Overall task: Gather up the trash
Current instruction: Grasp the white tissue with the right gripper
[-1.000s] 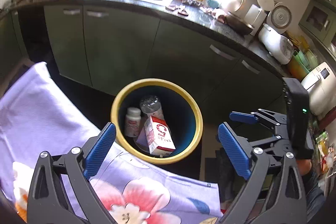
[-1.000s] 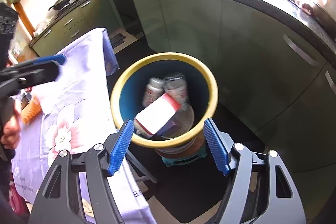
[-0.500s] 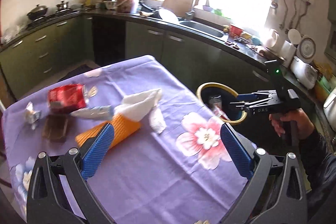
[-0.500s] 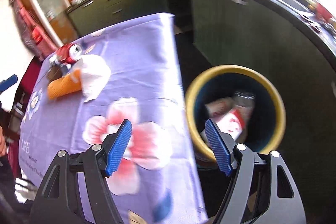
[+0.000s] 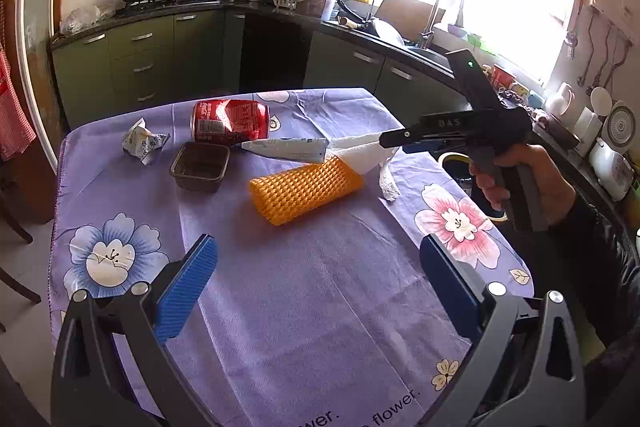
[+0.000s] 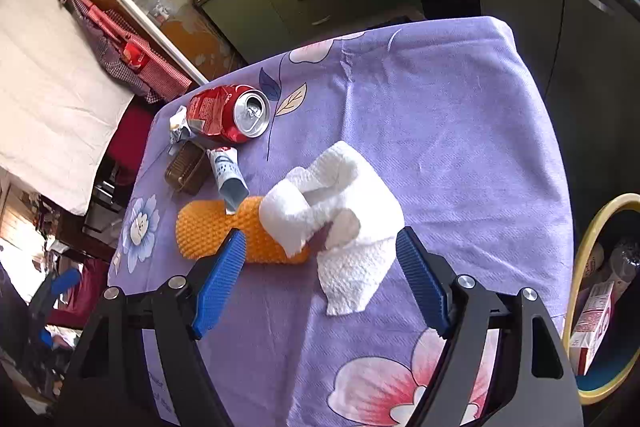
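Observation:
Trash lies on the purple flowered tablecloth (image 5: 320, 287): a dented red can (image 5: 230, 119) (image 6: 226, 113), a crumpled wrapper (image 5: 142, 143), a brown plastic tray (image 5: 200, 166) (image 6: 186, 167), a white tube (image 5: 288, 149) (image 6: 228, 173), an orange knobbly roll (image 5: 306, 189) (image 6: 216, 231) and white paper towel (image 6: 340, 211) (image 5: 360, 151). My left gripper (image 5: 316, 283) is open and empty above the table's near part. My right gripper (image 6: 320, 267) is open and empty, just short of the paper towel. The yellow-rimmed bin (image 6: 600, 299) holds a red and white carton (image 6: 592, 323).
Green kitchen cabinets (image 5: 152, 63) and a dark counter with a sink (image 5: 424, 47) run behind the table. The bin stands on the floor off the table's right edge, also seen behind the right hand (image 5: 456, 158). A red checked cloth (image 6: 132, 55) hangs at the left.
Both grippers have swung away from the bin to the table. The right one has moved close to the paper towel. Both stay open and empty.

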{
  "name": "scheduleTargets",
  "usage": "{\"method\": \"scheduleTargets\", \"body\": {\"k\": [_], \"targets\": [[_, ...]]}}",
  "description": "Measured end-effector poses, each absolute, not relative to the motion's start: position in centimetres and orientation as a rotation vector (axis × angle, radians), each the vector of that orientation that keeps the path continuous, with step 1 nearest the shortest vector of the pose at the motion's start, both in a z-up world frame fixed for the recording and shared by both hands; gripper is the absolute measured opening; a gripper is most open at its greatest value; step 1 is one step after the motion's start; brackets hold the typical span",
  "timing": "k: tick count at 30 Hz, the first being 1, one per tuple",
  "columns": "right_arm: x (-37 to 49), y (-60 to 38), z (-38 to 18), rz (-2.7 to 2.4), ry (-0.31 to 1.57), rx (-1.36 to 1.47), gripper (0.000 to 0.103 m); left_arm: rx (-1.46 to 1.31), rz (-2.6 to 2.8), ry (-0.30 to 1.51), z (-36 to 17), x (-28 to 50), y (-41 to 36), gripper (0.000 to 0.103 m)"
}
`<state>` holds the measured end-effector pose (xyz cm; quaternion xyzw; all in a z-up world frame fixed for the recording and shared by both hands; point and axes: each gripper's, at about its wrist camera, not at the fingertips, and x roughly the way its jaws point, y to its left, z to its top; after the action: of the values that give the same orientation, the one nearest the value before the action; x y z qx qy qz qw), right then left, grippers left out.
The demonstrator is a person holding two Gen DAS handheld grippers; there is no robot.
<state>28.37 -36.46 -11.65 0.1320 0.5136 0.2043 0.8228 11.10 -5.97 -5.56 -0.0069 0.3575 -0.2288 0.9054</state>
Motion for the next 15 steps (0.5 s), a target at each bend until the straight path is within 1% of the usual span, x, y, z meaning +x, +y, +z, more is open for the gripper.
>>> {"method": "scheduleTargets", "body": {"k": [1, 2, 3, 5, 6, 15], "targets": [[28.9, -36.2, -11.7, 0.420, 1.103, 0.277, 0.077, -0.010, -0.474, 0.736, -5.6, 11.1, -6.0, 0.096], [29.3, -35.9, -12.0, 0.399, 1.116, 0.267, 0.071, -0.005, -0.475, 0.734, -5.8, 10.9, -6.1, 0.096], [29.6, -35.6, -12.3, 0.394, 1.131, 0.268, 0.062, 0.000, -0.476, 0.735, -5.9, 10.9, -6.2, 0.096], [29.8, -35.7, -12.7, 0.382, 1.151, 0.273, 0.011, -0.001, -0.480, 0.738, -6.1, 11.0, -6.2, 0.096], [29.8, -35.7, -12.6, 0.367, 1.138, 0.268, 0.006, -0.003, -0.483, 0.740, -6.2, 10.9, -6.2, 0.096], [28.1, -36.8, -7.4, 0.381, 0.983, 0.282, 0.005, 0.003, -0.494, 0.740, -6.5, 10.6, -6.3, 0.096]]}}
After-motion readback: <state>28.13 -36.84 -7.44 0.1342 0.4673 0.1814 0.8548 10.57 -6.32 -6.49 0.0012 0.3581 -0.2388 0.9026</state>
